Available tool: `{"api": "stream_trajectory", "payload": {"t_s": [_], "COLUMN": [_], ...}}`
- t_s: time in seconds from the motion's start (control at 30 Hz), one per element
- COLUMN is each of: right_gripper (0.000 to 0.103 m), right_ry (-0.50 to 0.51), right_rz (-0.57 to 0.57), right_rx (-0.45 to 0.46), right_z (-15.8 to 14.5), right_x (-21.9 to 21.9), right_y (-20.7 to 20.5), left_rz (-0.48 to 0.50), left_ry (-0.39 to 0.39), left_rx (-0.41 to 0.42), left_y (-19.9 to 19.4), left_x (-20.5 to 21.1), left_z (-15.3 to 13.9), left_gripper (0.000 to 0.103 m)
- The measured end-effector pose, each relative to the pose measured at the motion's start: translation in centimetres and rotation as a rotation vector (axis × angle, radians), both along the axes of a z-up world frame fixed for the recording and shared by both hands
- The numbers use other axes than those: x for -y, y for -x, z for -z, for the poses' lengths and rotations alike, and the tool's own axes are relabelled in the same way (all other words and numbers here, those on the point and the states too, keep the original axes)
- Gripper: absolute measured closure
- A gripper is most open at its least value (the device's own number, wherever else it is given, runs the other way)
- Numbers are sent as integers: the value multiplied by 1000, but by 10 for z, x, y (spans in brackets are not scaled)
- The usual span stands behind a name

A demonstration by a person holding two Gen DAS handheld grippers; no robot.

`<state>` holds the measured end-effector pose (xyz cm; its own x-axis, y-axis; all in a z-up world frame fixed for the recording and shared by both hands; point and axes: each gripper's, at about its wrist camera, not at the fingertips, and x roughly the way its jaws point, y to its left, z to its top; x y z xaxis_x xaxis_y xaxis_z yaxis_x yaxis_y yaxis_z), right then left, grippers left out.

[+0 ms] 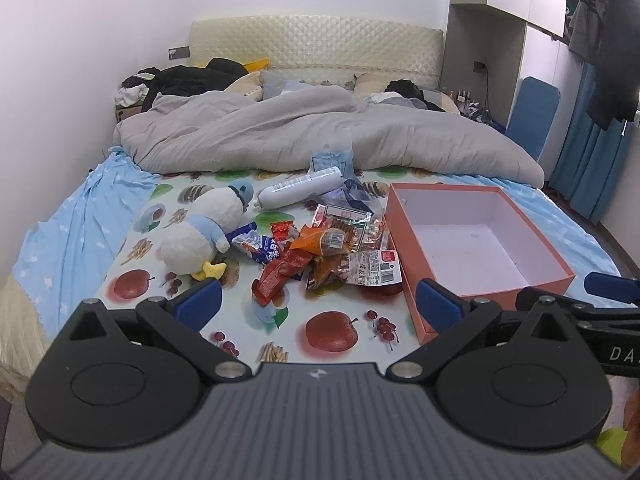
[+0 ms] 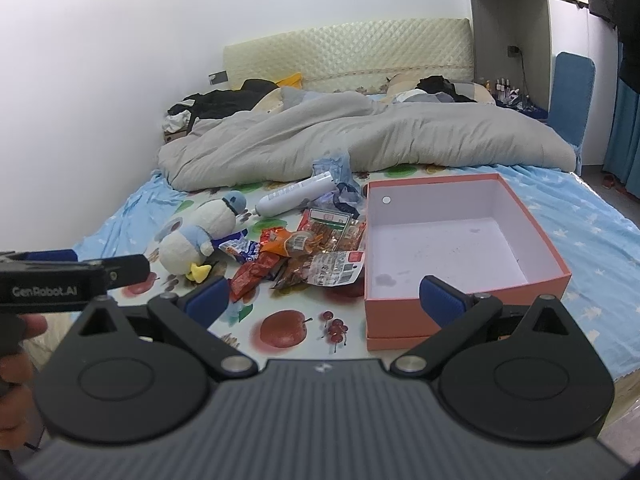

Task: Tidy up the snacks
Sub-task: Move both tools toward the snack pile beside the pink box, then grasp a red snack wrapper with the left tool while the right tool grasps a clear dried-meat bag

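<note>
A pile of snack packets [image 1: 320,250] [image 2: 304,254], red, orange, blue and clear, lies on the fruit-print sheet in the middle of the bed. An open orange box [image 1: 548,280] [image 2: 528,286] with a bare white inside stands just right of the pile. My left gripper [image 1: 318,306] is open and empty, held above the bed's near edge in front of the pile. My right gripper [image 2: 324,300] is open and empty, its right finger in front of the box's near wall.
A white and blue plush duck [image 1: 200,232] [image 2: 196,236] lies left of the pile. A white bottle [image 1: 300,192] [image 2: 294,198] and crumpled clear plastic [image 1: 332,158] lie behind it. A grey duvet [image 1: 320,132] covers the far half of the bed [image 1: 72,216].
</note>
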<state>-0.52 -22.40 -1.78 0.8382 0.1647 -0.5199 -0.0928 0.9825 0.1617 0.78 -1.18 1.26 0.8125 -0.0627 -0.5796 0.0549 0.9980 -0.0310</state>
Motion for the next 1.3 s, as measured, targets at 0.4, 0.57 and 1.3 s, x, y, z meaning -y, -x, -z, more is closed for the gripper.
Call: {"api": "stream_trajectory", "payload": {"t_s": [0.4, 0.57, 1.3], "right_gripper": [0, 0, 0], "right_ry": [-2, -22, 25], "right_rz": [-1, -2, -31], "right_rx": [-17, -31, -122], "right_z": [9, 14, 75], "right_x": [1, 5, -13], "right_y": [-3, -6, -73], "left_rz": [3, 1, -18], "left_ry": [17, 17, 19], "left_rx": [-30, -43, -176], "left_y": [0, -7, -96], "left_x": [-2, -3, -33], "left_z": [9, 13, 97], "left_gripper": [0, 0, 0]}}
